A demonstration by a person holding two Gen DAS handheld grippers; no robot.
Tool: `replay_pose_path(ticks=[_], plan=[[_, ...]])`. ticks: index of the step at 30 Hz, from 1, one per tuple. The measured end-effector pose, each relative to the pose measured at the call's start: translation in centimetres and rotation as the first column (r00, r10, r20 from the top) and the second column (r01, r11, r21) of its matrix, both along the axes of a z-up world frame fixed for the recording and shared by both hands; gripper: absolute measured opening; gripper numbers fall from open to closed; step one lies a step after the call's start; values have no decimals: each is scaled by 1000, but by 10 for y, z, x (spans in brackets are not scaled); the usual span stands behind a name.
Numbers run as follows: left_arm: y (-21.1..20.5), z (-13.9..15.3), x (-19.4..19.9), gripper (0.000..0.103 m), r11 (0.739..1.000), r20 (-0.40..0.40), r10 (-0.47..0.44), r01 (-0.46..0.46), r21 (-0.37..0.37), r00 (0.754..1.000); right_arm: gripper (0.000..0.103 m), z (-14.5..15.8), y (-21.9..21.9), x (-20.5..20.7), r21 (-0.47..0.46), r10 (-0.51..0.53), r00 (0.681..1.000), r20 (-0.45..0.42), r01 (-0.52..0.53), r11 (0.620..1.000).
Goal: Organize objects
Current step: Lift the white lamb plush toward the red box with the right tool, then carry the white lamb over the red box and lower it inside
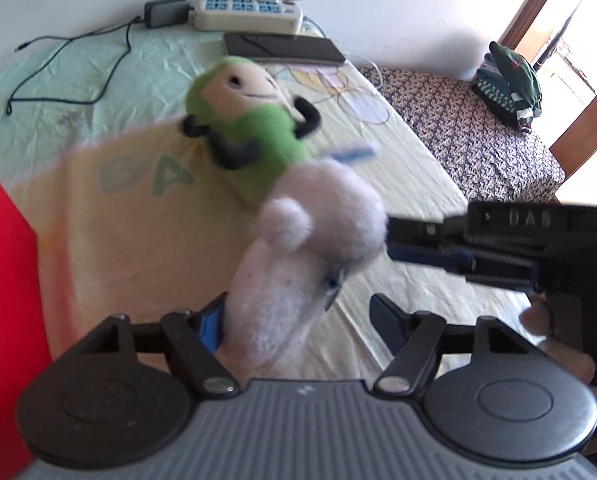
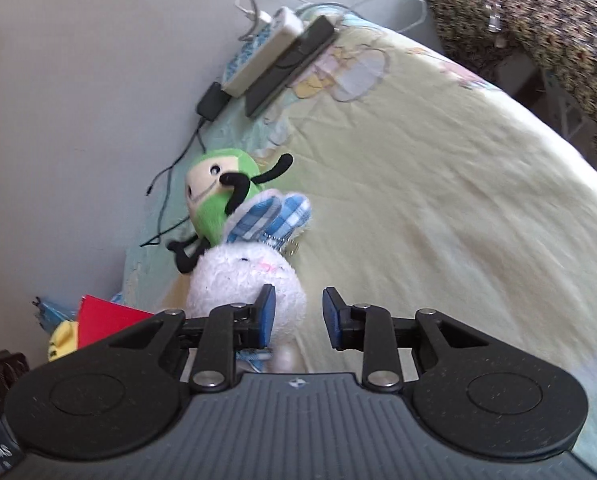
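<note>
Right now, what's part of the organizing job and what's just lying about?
Job: white plush bunny; green plush doll; left gripper; right gripper.
Lying about: power strip; black adapter; dark tablet; folded clothes.

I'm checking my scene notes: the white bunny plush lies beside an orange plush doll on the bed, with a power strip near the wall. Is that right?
Not quite. The doll beside the white bunny plush is green, not orange, as the right wrist view shows. The bed and the power strip near the wall are as stated.
</note>
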State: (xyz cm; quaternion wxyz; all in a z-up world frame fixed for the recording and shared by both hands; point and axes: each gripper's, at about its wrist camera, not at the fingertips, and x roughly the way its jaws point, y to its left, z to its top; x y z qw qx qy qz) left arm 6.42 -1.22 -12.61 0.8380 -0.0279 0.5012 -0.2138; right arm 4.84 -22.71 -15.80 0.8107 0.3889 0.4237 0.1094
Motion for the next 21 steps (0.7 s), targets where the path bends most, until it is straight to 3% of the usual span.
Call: replay_pose_path(ticks=[6,9,12,18,21], plan=[[8,-4,-8,72,994,-88,0,-10,-108,996,30,12,14,14,43,58,996,67,-61,997],[12,-11,-19,72,990,-132,1,-19,-138,991,30,12,24,16,60,104,993,55,-107,992],[15,-20,-33,72,991,-163,0,-22,-130,987,32,8,38,10,58,174,984,40,-176,983],[23,-13,-49,72,999,-89,26,-28,-23,996,32,11,42,-5,44,217,974,65,-220,974],[34,-4,-47,78,997,-59,67,-68,-21,996,32,11,37,-8,31,216,974,62,-218,975]])
